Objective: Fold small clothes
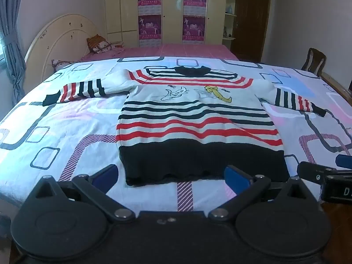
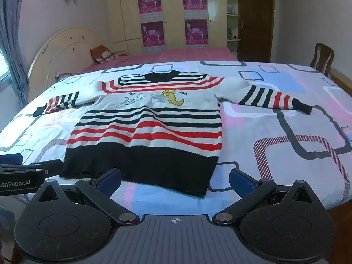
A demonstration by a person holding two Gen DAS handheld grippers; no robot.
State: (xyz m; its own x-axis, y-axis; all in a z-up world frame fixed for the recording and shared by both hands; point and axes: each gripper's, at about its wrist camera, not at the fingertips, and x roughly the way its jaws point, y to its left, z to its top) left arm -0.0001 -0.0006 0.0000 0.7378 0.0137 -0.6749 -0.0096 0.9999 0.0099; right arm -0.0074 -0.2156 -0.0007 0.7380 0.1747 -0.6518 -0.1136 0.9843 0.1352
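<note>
A small knitted sweater (image 1: 193, 118) lies flat and face up on the bed, white with black and red stripes, a black hem and cartoon figures on the chest. Both sleeves are spread out to the sides. In the right wrist view the same sweater (image 2: 149, 127) sits left of centre. My left gripper (image 1: 171, 177) hovers at the near hem, open, blue pads wide apart with nothing between them. My right gripper (image 2: 175, 181) is also open and empty, near the hem's right corner. Each gripper shows at the other view's edge: the right gripper (image 1: 330, 171), the left gripper (image 2: 26, 169).
The bed sheet (image 1: 66, 121) is white with grey, pink and blue rounded squares. Behind it lies a pink bed (image 1: 176, 50) with cushions and a cream headboard (image 1: 59, 37). A wooden chair (image 1: 313, 61) stands at the right, wardrobes with posters (image 1: 171, 11) at the back, a curtain (image 1: 11, 33) on the left.
</note>
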